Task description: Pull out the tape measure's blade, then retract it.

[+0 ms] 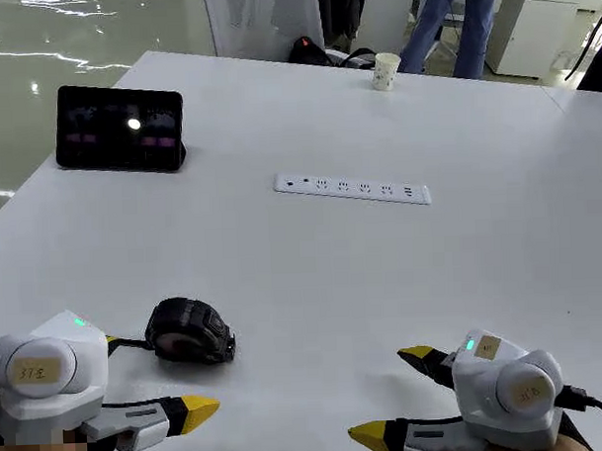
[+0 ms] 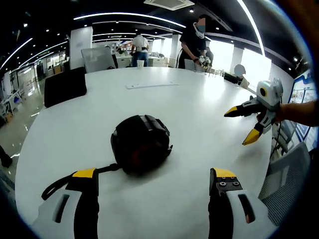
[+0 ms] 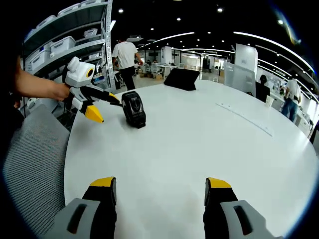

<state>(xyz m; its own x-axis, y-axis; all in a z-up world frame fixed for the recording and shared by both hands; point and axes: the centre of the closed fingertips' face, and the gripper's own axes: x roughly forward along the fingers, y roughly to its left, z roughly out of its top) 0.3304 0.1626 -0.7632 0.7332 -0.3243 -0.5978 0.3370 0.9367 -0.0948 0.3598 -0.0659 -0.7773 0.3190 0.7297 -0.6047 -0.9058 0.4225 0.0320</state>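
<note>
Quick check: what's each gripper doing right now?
Left gripper: open, holding nothing; tape measure lies just ahead of its jaws.
Right gripper: open, holding nothing.

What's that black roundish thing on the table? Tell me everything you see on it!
That is a tape measure. Its chunky black case looks like rubbery plastic, with a round patch on its side. A thin black strap trails from it toward the left gripper. No blade looks pulled out. It seems to stand on edge on the white table, just ahead of that gripper's open jaws. I cannot tell whether a jaw touches it.
</note>
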